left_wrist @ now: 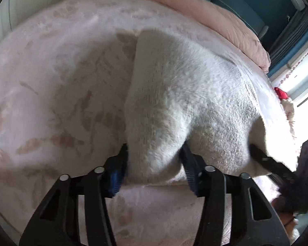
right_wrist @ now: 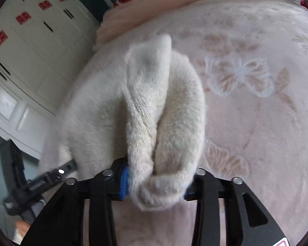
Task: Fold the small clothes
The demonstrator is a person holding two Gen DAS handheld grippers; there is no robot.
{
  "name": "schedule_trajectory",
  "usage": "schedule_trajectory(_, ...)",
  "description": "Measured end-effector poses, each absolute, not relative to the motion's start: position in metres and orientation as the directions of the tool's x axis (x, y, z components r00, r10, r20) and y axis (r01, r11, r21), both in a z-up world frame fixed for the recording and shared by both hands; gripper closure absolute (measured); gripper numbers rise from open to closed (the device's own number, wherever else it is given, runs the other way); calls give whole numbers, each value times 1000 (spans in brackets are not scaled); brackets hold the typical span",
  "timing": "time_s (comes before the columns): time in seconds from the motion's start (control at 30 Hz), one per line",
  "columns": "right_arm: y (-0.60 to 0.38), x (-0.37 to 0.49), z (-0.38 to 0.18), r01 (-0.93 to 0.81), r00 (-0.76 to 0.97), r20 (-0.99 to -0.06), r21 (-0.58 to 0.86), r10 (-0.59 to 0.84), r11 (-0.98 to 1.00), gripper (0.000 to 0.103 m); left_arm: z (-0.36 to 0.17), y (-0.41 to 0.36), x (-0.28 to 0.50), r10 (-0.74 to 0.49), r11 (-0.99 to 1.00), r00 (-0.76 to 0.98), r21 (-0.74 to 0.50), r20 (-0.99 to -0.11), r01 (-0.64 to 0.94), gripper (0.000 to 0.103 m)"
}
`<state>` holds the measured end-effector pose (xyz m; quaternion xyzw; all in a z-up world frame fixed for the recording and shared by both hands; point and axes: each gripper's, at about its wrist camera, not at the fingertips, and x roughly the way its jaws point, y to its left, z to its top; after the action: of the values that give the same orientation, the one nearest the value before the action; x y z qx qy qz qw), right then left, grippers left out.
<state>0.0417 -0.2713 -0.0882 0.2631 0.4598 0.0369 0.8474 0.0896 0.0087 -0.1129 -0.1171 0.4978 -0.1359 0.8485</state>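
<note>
Fleecy white garment (left_wrist: 186,102) between both grippers

left gripper (left_wrist: 154,170) clamped, right gripper (right_wrist: 156,181) clamped

left hand-held gripper (left_wrist: 154,168): black frame | blue ribbed pads | silver round screws | right hand-held gripper (right_wrist: 154,181): same

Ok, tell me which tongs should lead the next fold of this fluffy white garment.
Probably the right tongs: they grip a thick bunched end of the garment and could carry it across the blanket. The left tongs clamp an edge and can anchor.
</note>
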Motion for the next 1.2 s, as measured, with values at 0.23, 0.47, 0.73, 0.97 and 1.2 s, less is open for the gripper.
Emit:
schedule_trajectory(0.23,-257,-17,-25,204,645,-761,251,62,946,41,-57,-6,59,-155,988,585,-110,-796,112,30)
schedule_trajectory(0.47,-243,-67,-14,204,682,-729,118,-55,972,33,-38,-28,23,-69,993,650,8,-757,115,22)
schedule_trajectory(0.73,-223,-95,-27,219,681,-726,78,-95,973,27,-54,-46,-14,-50,980,668,93,-743,176,22)
schedule_trajectory(0.97,-227,-100,-32,267,657,-748,109,-98,958,24,-61,-44,-33,-45,979,674,103,-737,178,22)
schedule_trajectory(1.2,-223,-104,-39,283,636,-766,121,-92,952,23,-75,-36,-39,-50,979,659,93,-750,181,22)
